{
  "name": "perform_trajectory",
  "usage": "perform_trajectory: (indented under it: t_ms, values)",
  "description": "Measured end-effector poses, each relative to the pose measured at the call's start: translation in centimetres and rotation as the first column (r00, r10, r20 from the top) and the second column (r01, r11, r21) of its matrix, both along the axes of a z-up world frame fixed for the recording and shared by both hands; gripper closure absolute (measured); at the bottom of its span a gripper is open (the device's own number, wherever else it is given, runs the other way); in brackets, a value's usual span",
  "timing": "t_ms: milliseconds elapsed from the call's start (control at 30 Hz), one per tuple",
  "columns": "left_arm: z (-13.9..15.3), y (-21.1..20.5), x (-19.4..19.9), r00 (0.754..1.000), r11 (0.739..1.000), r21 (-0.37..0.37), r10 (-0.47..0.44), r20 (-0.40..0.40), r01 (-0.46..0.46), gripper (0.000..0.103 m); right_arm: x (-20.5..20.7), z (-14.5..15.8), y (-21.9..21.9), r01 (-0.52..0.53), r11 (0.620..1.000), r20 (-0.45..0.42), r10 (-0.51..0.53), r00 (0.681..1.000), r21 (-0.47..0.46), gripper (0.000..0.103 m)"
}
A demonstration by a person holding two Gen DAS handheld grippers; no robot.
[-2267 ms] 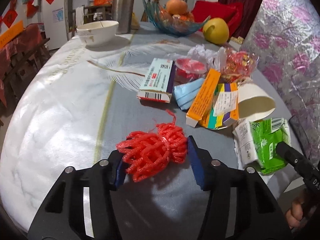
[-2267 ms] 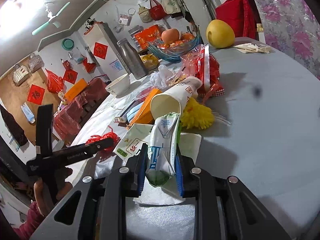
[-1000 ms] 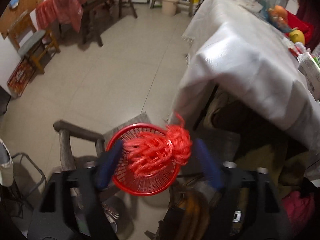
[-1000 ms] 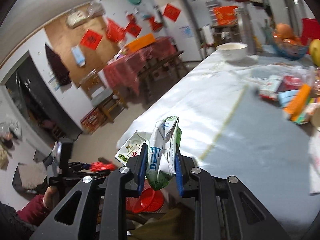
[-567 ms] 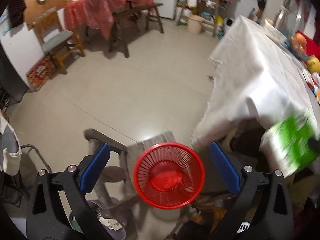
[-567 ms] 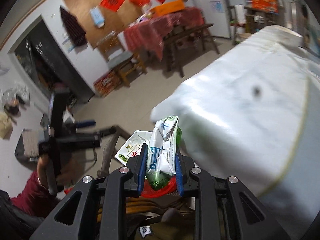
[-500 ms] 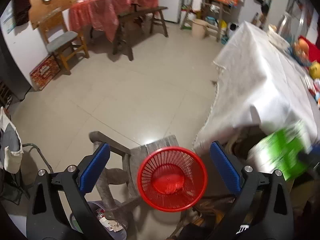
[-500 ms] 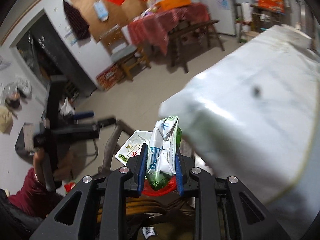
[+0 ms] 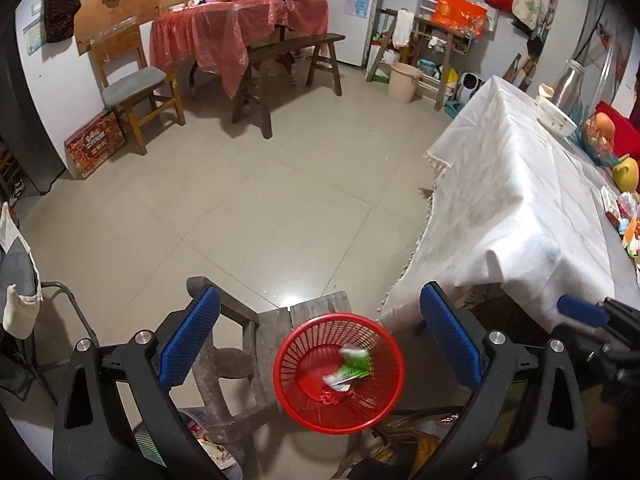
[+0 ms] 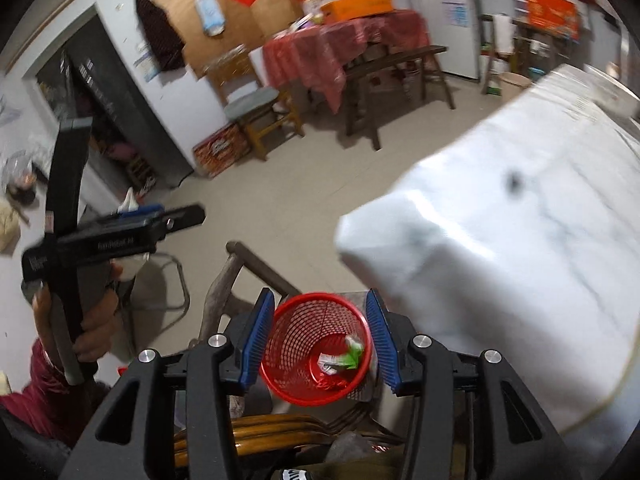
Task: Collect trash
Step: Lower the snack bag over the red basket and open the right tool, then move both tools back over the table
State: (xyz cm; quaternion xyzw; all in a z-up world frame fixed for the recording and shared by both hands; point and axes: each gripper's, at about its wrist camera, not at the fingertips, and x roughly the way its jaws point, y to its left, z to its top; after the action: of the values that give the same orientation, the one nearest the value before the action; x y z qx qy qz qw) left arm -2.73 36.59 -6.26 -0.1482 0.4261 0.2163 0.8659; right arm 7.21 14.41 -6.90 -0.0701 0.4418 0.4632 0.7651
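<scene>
Currently: both grippers — left gripper [image 9: 316, 336], right gripper [image 10: 320, 340] — gaped empty over red basket [image 9: 339, 372] holding green wrapper [image 9: 352, 366]; I judged the drop done, and next a return to the table [image 9: 520, 208].

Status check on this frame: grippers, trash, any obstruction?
Left gripper open, right gripper open, both empty. Green wrapper and red netting in red basket. Nothing blocking.

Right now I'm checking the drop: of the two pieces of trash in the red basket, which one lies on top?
The green-and-white wrapper lies on top in the red basket; the red net sits at the bottom, partly under the wrapper's edge.
</scene>
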Motion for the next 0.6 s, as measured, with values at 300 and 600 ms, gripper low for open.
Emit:
perform_trajectory:
  t_ms: [300, 600]
  values:
    - [0.8, -4.9, 2.1, 0.994, 0.994, 0.029, -0.107, 0.004, 0.107, 0.007, 2.4, 1.6, -7.9, 0.176, 0.982, 0.052, -0.18, 0.982, 0.07, 0.046]
    - [1.4, -11.3, 4.9, 0.975, 0.973, 0.064, -0.221, 0.014, 0.22, 0.007, 4.5, 2.6, -17.7, 0.38, 0.914, 0.095, -0.394, 0.914, 0.141, 0.038]
